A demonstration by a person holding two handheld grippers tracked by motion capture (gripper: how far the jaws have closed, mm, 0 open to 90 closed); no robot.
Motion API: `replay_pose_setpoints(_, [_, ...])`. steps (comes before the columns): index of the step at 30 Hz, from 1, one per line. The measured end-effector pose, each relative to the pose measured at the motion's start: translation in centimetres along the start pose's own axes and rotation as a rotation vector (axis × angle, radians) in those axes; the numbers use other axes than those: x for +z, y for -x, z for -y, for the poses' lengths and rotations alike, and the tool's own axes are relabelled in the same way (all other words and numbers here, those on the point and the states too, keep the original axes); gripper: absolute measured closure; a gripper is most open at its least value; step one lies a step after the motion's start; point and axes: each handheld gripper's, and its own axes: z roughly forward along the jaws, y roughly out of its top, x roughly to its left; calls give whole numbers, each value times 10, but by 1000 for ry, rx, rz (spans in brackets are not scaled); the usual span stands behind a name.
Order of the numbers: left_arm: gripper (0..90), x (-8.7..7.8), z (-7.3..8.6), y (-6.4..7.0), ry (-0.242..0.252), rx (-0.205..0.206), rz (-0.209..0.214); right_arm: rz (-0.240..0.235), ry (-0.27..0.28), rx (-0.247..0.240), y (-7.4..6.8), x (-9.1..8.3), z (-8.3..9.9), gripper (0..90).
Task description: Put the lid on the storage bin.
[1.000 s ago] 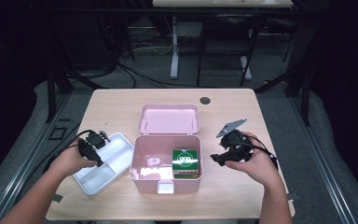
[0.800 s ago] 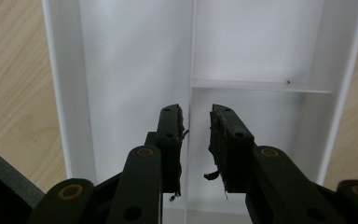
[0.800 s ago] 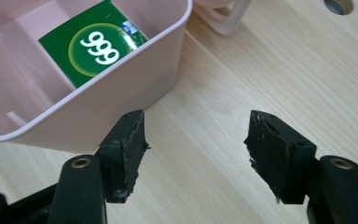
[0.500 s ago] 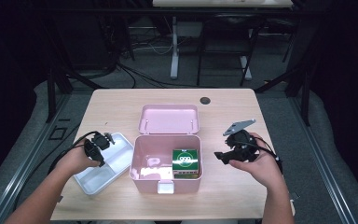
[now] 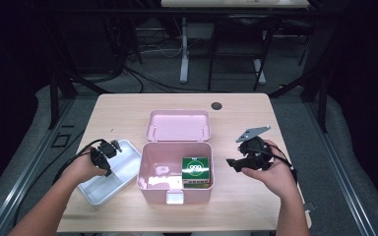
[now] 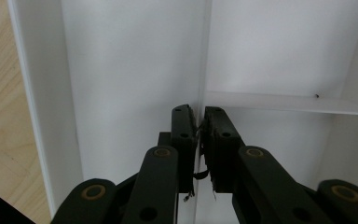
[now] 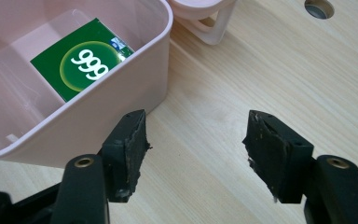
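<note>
**White tray gripped, box still without it**

The white plastic divided tray (image 5: 109,173) is pinched at its inner divider wall by the left tool (image 6: 199,140), jaws nearly closed, on the bench (image 5: 256,113) beside the open pink plastic box (image 5: 174,169). Lifting and placing are judged still to be done. The right tool (image 7: 198,154) is held wide, empty. A green carton (image 5: 196,170) already occupies part of the box.

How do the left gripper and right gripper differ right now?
The left gripper has its jaws closed on a divider wall of the white tray; the right gripper stands open, holding nothing. The left sits over the tray, the right over bare table beside the pink box. Both are black and hand-held.
</note>
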Motion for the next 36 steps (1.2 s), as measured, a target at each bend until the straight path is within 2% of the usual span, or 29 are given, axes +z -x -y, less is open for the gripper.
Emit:
replay_pose_setpoints(3, [831,2,-2,0,0,2,9,-2,-15,3,0,1,-1,411])
replay_pose_setpoints(8, [869,6,-2,1,-8,2,8,-4,0,10,0,4,0,418])
replay_pose_setpoints(14, [886,6,-1,-1,-9,-2,35,9,2,8,0,4,-1,425])
replay_pose_setpoints(18, [887,4,1,-1,-18,-2,25,7,5,7,0,3,-1,426])
replay_pose_setpoints(24, [888,-10,5,-2,-3,-10,29,11,3,9,0,4,-1,425])
replay_pose_setpoints(36, [888,-50,13,-5,33,0,20,15,8,14,1,3,0,425])
